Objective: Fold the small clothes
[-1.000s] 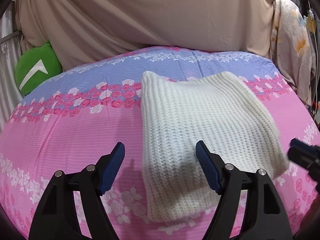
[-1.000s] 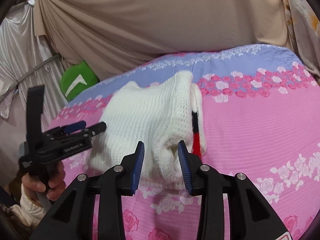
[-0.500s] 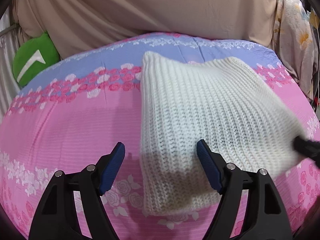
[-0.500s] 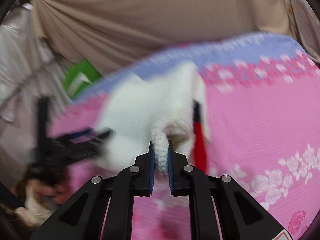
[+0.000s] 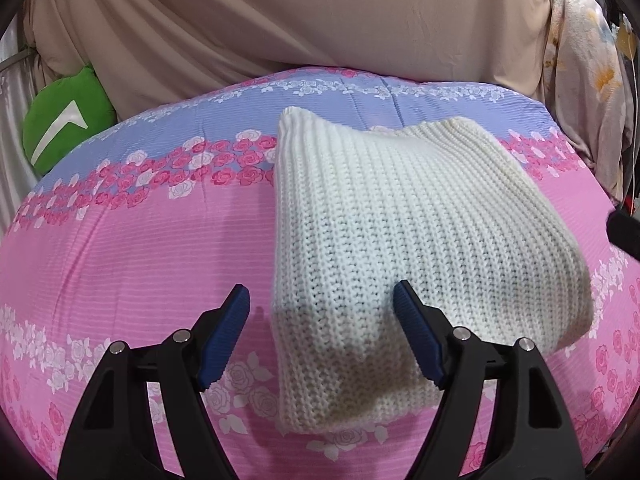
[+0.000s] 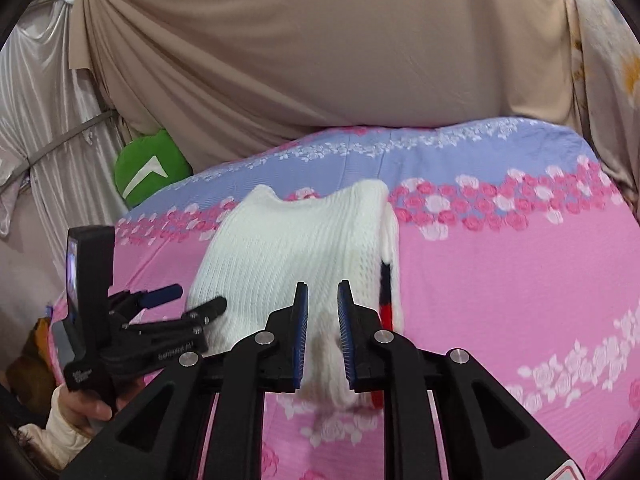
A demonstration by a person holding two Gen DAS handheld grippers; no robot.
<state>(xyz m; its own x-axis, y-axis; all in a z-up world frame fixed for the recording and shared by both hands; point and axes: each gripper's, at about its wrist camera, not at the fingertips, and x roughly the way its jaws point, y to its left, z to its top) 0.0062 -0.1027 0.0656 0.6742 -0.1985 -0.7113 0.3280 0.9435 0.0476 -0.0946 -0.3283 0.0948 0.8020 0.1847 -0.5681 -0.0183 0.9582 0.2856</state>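
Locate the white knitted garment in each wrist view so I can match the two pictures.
Left wrist view: the white knitted garment fills the centre-right, its near-left corner between the open left claw fingers.
Right wrist view: it lies centre-left, its near edge between the right claw fingers.
Shared landmark: the green cushion, far left in both.

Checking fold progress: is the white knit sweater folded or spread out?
Folded. The white knit sweater is a compact rectangle, with stacked layers at its right edge.
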